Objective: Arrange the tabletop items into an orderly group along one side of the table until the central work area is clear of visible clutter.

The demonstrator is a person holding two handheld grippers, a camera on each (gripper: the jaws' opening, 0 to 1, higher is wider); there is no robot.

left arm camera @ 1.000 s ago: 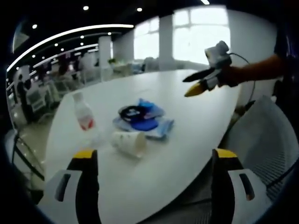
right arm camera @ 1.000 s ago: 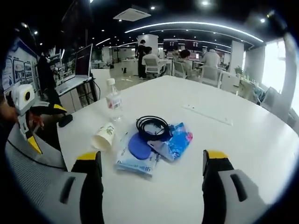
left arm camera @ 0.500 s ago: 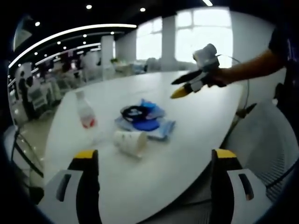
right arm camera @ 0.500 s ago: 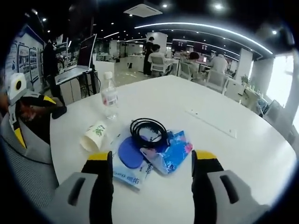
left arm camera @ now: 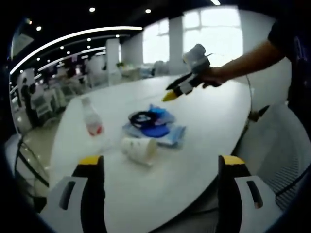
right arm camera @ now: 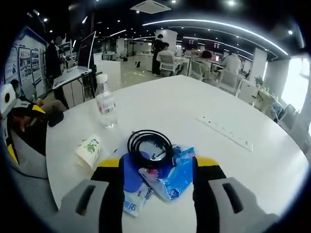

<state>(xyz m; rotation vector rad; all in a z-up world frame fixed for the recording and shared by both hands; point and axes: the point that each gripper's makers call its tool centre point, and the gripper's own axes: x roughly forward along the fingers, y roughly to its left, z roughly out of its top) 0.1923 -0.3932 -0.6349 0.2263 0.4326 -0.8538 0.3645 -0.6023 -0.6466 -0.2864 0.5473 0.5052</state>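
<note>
Both grippers stood with jaws spread and nothing between them. From the left gripper view, the left gripper (left arm camera: 158, 167) hung back off the table (left arm camera: 209, 126) edge, well apart from the clutter, which sat mid-table straight ahead of it: a cup (left arm camera: 140, 148) lying on its side nearest the jaws, a bottle (left arm camera: 92, 117) upright beyond and to the left, and a pile of a black cable (left arm camera: 142, 118), a blue disc (left arm camera: 154, 130) and blue packets (left arm camera: 173, 136) just past the cup. The right gripper (left arm camera: 171, 93) reached in from the right, held by a hand (left arm camera: 210, 76), its yellow tips aimed down toward the pile from above. From the right gripper view, the right gripper (right arm camera: 158, 165) was right over the pile: the disc (right arm camera: 130, 173) and a packet (right arm camera: 172, 177) lay between its jaws, the coiled cable (right arm camera: 149, 144) just beyond the tips. The cup (right arm camera: 88, 150) lay to the left with its long axis running roughly toward and away from the camera, open end apparently toward the near edge, though that was hard to read; the bottle (right arm camera: 105, 104) stood further off, near the far-left edge. A white strip (right arm camera: 226, 133) lay apart on the right, its length running across the table. The left gripper (right arm camera: 17, 121) showed at the far left edge. By my reckoning the right gripper was much the nearer to the pile and would take it first.
</note>
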